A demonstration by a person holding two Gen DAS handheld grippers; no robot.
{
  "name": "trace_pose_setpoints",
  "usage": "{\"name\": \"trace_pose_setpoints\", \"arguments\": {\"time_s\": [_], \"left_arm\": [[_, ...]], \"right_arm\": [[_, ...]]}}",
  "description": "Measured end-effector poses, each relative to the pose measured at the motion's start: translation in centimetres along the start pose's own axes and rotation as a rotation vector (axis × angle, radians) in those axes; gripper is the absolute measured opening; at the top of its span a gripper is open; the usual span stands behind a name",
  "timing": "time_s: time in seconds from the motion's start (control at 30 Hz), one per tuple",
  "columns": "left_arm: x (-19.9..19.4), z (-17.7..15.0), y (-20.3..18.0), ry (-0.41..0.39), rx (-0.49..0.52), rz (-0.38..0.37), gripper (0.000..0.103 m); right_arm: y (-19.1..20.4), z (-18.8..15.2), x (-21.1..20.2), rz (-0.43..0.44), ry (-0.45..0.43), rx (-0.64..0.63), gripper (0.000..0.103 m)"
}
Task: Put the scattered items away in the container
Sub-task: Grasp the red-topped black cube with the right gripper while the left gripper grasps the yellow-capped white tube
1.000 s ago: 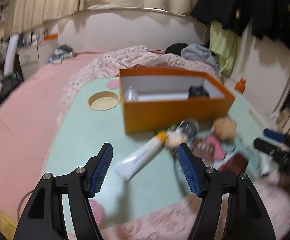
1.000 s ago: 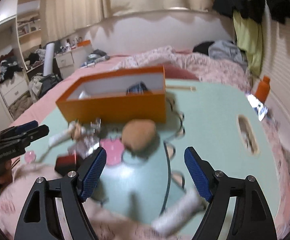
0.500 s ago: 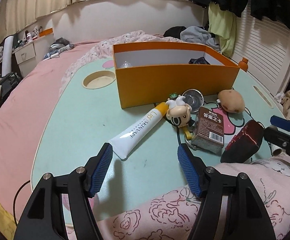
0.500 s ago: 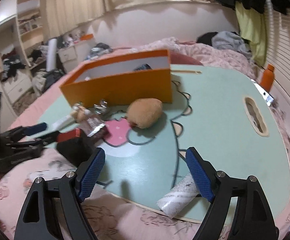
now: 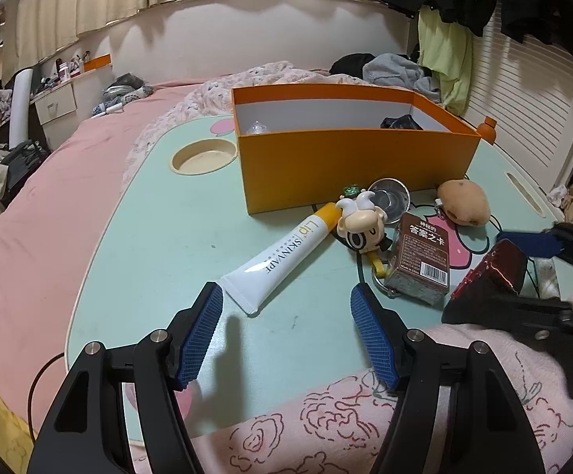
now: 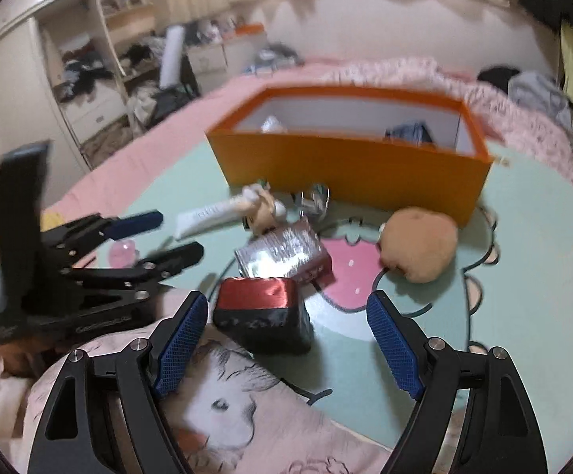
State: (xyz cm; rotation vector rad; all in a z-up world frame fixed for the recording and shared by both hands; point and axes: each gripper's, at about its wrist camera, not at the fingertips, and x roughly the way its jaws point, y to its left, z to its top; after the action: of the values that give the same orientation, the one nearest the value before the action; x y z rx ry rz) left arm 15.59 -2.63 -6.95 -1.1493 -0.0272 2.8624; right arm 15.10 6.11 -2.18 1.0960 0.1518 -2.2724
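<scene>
Right tool (image 6: 286,339) is seen lower centre of its own view, jaws wide but closing, nothing pressed by the pads. The red-and-black pack (image 6: 264,318) lies just ahead of it, nearer the left-hand pad, its long axis running roughly across the frame, at the desk's (image 6: 515,276) near edge beside the pink blanket (image 6: 247,414). The right hand is judged nearer to this pack; a grasp across its short sides is judged the coming move.

Left tool (image 5: 286,328) is open and empty, lower centre of its view, with the white lip-cream tube (image 5: 282,256) just ahead, its crimped end toward the tool, its long axis slanting to the upper right toward the orange box (image 5: 349,166).

The left view is sharp: printing on the tube, the cartoon figure (image 5: 363,223), the brown card box (image 5: 421,260), the potato-like plush (image 5: 464,201) are shown clearly. The right view is blurred, but the gap between pack and pads is shown there only. The box interior holds a few things; they cannot be identified.
</scene>
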Motion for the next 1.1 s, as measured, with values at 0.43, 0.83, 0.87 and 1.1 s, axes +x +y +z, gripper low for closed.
{"name": "trace_pose_setpoints", "arguments": {"time_s": [0.43,0.83,0.87,1.1], "left_arm": [[2.3,3.8,1.1,0.014,0.105,-0.071,0.068],[4.3,3.5,0.4,0.075,0.160,-0.109,0.022],[4.1,3.3,0.2,0.070,0.169,-0.106,0.022],[0.4,1.5,0.2,-0.063,0.099,-0.033,0.022]], "right_arm": [[-1.3,-1.2,-0.2,0.044,-0.037,0.101,0.039],[-1.5,-1.4,-0.2,0.042,-0.026,0.117,0.039],[-1.5,-1.4,-0.2,0.039,-0.027,0.117,0.039],[-1.6,-1.6,-0.8,0.005,-0.058,0.124,0.039]]}}
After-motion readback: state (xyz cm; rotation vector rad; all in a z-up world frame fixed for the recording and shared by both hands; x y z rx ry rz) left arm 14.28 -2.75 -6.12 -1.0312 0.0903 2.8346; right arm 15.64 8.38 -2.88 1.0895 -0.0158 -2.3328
